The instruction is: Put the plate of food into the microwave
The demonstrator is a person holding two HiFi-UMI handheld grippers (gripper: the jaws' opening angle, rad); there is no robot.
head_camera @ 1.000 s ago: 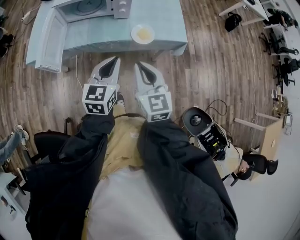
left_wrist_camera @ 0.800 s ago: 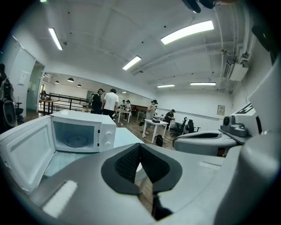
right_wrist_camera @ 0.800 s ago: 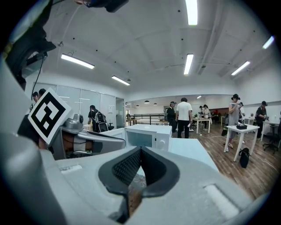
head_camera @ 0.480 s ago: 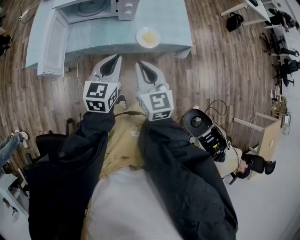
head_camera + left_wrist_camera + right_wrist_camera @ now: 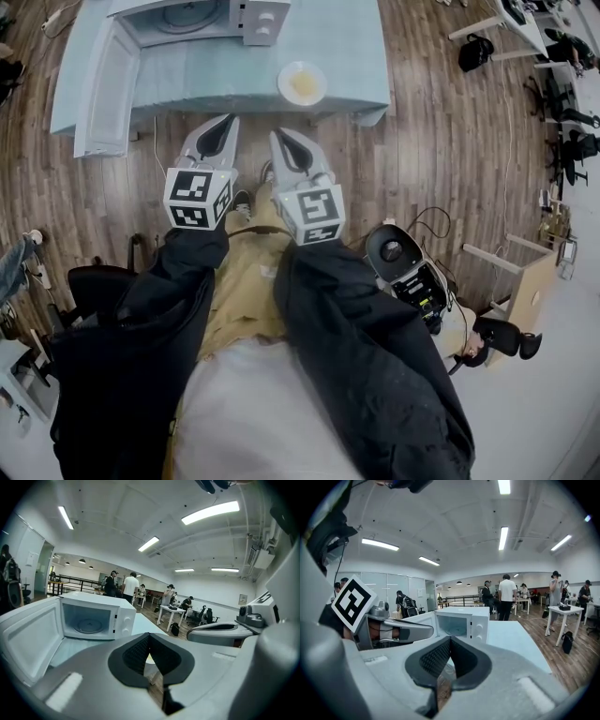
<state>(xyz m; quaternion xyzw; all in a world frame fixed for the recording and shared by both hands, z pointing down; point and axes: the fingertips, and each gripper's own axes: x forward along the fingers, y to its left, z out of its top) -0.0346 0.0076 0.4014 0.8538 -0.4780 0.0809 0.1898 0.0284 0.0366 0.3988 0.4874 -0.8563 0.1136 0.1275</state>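
Jaws clenched on nothing, left gripper and right gripper hang short of the bench, the plate of food straight ahead of the nearer right.

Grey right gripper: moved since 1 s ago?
Yes. The grey right gripper has moved toward the light blue table; the gap between its tips and the table's front edge has narrowed.

Pale blue table on wood floor (black chair nearby)
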